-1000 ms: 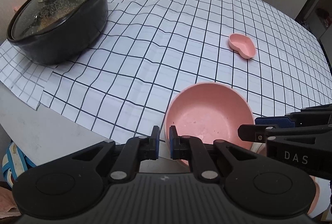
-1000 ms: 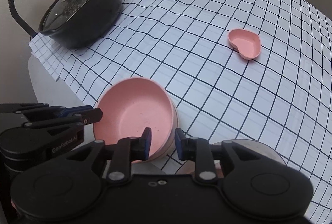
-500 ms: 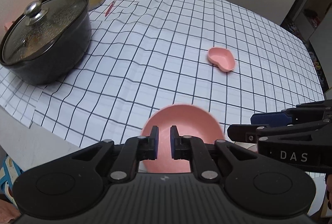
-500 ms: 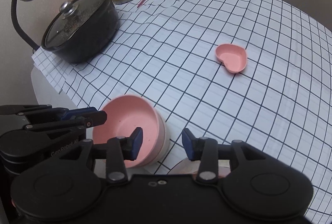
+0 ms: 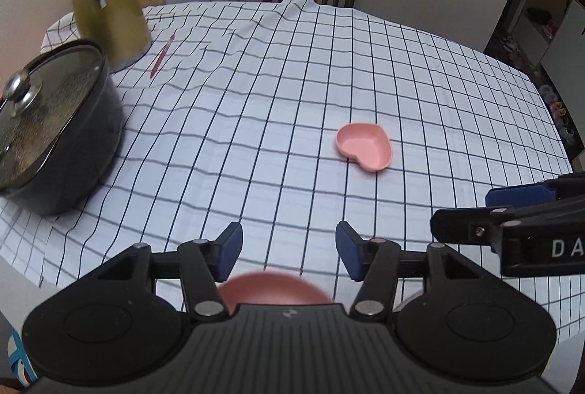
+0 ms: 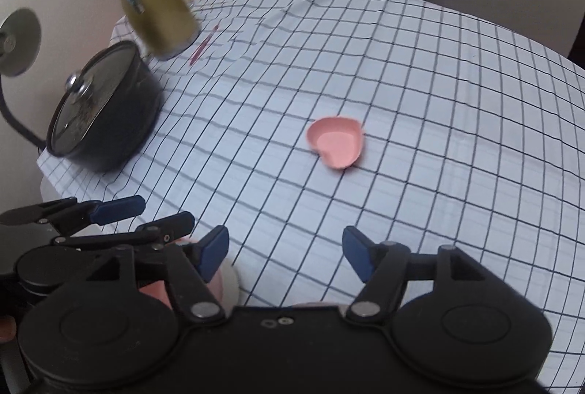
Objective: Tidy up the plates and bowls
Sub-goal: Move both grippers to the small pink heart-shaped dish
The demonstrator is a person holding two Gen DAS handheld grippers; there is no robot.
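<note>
Checked cloth covers the desk (image 5: 292, 94); my left hand-held gripper (image 5: 289, 249) and right hand-held gripper (image 6: 285, 253) gape wide, empty, near the pink bowl (image 5: 274, 290).

The white black-checked tablecloth (image 5: 292, 94) lies bare across its middle and right. A small pink heart-shaped dish (image 5: 365, 147) sits alone mid-table. A black glass-lidded pot (image 5: 55, 134) and olive-yellow kettle (image 5: 109, 14) block the far left.

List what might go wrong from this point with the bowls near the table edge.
1. The pink bowl sits at the near edge of the checked tablecloth, mostly hidden under the open left hand-held gripper; a nudge might tip it off.
2. The right hand-held gripper, also open, hangs close beside the left one; they might collide.
</note>
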